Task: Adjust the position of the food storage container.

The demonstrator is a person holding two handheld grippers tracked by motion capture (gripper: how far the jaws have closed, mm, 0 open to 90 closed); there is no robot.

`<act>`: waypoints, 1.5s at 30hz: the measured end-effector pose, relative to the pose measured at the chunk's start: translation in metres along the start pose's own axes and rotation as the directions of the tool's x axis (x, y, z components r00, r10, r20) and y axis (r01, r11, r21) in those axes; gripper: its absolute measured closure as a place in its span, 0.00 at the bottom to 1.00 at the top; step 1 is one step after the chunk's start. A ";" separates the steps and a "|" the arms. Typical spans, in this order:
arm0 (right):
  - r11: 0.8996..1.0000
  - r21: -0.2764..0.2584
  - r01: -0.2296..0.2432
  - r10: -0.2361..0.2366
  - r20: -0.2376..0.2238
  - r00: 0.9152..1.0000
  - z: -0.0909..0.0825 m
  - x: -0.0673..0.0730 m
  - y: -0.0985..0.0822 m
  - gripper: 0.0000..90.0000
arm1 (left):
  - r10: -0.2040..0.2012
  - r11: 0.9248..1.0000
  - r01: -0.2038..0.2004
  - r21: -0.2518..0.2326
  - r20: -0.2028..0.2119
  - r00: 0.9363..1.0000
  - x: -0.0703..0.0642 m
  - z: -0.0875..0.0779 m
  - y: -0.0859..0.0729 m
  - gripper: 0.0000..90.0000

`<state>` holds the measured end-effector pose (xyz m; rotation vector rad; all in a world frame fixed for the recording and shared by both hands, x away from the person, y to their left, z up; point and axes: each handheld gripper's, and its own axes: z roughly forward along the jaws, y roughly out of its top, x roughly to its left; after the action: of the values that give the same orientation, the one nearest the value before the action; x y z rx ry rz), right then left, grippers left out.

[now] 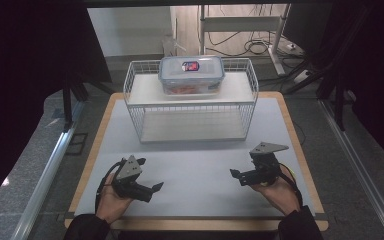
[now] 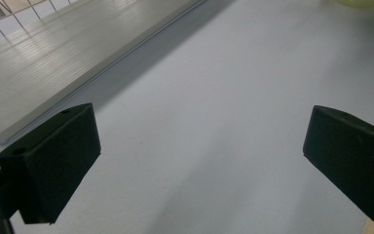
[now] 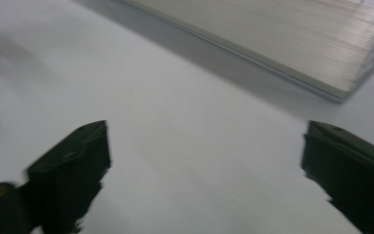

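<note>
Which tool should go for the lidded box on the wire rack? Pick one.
Right, narrowly. The box sits on the top shelf of the wire rack, slightly right of its middle. Both the left tool and the right tool are open, empty and low over the table.

The far white wire rack (image 1: 190,102) looks like coated metal with smooth pale shelf boards, the box (image 1: 191,74) on it is clear glossy plastic, the table (image 1: 195,170) has a matt grey top edged in wood, and both grippers' pads (image 2: 58,161) are matt black.
</note>
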<state>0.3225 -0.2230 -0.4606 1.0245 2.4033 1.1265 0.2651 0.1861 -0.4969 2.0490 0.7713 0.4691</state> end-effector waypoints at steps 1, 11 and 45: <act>1.000 0.005 -0.001 0.001 0.011 1.000 -0.001 -0.001 -0.001 0.12 | -0.001 1.000 0.001 0.001 0.001 1.000 0.000 0.000 0.000 0.00; 0.999 0.034 -0.028 0.026 0.080 0.996 -0.026 -0.014 -0.014 0.73 | -0.006 1.000 0.006 -0.001 0.005 1.000 0.000 0.000 -0.001 0.01; 0.946 0.029 -0.324 0.288 0.385 0.877 -0.095 -0.064 -0.095 1.00 | -0.002 1.000 0.001 0.028 0.008 1.000 -0.002 0.004 -0.001 0.02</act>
<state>0.2720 -0.3622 -0.4728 1.5413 2.0475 0.8154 0.2660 0.1828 -0.5002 2.0753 0.7790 0.4517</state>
